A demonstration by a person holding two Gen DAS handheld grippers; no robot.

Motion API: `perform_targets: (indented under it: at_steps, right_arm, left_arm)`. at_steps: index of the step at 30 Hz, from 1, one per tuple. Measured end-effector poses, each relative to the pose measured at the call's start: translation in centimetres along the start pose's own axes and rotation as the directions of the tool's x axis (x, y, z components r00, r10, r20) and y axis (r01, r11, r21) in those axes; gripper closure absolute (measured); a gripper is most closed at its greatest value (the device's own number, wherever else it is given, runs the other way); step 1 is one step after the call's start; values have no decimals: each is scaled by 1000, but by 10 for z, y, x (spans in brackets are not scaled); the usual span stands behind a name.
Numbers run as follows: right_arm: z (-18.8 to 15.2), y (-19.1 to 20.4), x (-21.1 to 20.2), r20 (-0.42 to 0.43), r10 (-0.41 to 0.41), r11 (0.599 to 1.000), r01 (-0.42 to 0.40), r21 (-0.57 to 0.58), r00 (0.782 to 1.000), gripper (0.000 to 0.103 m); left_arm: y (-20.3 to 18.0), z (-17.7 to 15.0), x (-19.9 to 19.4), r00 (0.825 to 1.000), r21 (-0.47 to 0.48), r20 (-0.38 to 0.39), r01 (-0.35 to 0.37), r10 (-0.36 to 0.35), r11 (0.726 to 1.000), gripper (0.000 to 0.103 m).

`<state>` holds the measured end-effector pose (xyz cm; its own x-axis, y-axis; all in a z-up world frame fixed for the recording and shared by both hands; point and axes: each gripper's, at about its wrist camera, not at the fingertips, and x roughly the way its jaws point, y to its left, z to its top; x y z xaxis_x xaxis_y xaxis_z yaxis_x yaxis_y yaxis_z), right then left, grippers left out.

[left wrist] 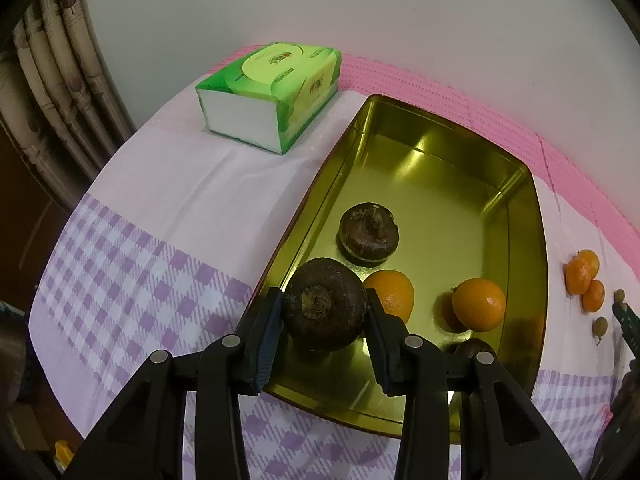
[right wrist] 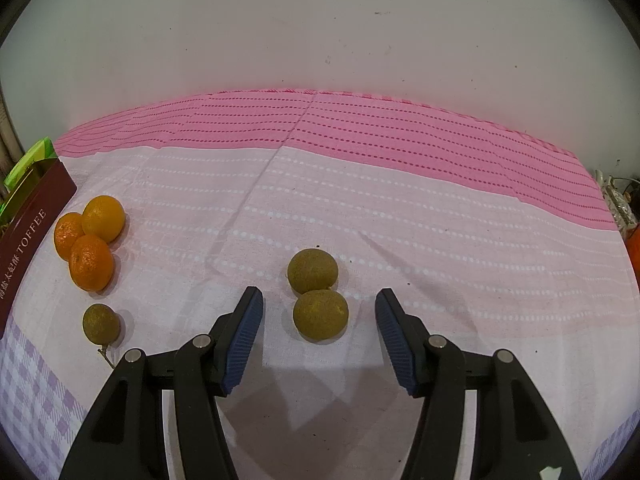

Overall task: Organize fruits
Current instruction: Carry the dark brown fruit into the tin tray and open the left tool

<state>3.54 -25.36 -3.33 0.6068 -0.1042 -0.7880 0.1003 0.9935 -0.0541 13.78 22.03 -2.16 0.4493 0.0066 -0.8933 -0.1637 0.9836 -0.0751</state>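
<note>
My left gripper (left wrist: pixel 324 312) is shut on a dark brown round fruit (left wrist: pixel 324 310) and holds it over the near left corner of the gold tin (left wrist: pixel 520 208). In the tin lie another brown fruit (left wrist: pixel 369 234) and two oranges (left wrist: pixel 394 294) (left wrist: pixel 479 304). My right gripper (right wrist: pixel 320 312) is open, its fingers either side of two greenish-brown small fruits (right wrist: pixel 321 314) (right wrist: pixel 313 271) on the cloth. Three oranges (right wrist: pixel 90 240) and a third small greenish fruit (right wrist: pixel 101 323) lie to the left, beside the tin's maroon wall (right wrist: pixel 28 232).
A green tissue pack (left wrist: pixel 272 92) sits on the cloth left of the tin. The table has a pink and purple-checked cloth (right wrist: pixel 440 220) against a white wall. A curtain (left wrist: pixel 60 80) hangs at the far left. Clutter shows at the table's right edge (right wrist: pixel 620 204).
</note>
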Motion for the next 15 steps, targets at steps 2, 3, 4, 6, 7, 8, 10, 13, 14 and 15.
perform_targets:
  at_steps: [2, 3, 4, 6, 7, 8, 10, 13, 14, 15]
  right_arm:
    - [0, 0, 0, 0, -1, 1000, 1, -1, 1000, 47]
    - [0, 0, 0, 0, -1, 1000, 1, -1, 1000, 47]
    - [0, 0, 0, 0, 0, 1000, 0, -1, 1000, 47]
    - [0, 0, 0, 0, -1, 1000, 1, -1, 1000, 47]
    - [0, 0, 0, 0, -1, 1000, 1, -1, 1000, 47]
    - [0, 0, 0, 0, 0, 1000, 0, 0, 1000, 47]
    - [0, 0, 0, 1, -1, 1000, 1, 0, 1000, 47]
    - [0, 0, 0, 0, 3, 1000, -3, 3, 1000, 47]
    - [-1, 0, 0, 1, 4, 1000, -4, 4, 1000, 48]
    - [-1, 0, -1, 1, 4, 1000, -4, 5, 1000, 48]
  left_arm:
    - [0, -1, 0, 1000, 0, -2, 1, -1, 1000, 62]
    - [-1, -2, -1, 1000, 3, -1, -1, 1, 1000, 62]
    - [-1, -2, -1, 1000, 8, -1, -4, 4, 1000, 62]
    - [-1, -2, -1, 1000, 6, -2, -6, 6, 1000, 62]
    - [-1, -2, -1, 1000, 9, -2, -5, 5, 1000, 62]
    - [-1, -3, -2, 1000, 9, -2, -5, 5, 1000, 62]
    - [-2, -3, -2, 1000, 11, -4, -8, 8, 1000, 60]
    - [-2, -5, -1, 1000, 13, -16, -6, 6, 1000, 58]
    - [-3, -6, 0, 1000, 19, -17, -5, 5, 1000, 58]
    - [-3, -6, 0, 1000, 22, -16, -8, 8, 1000, 58]
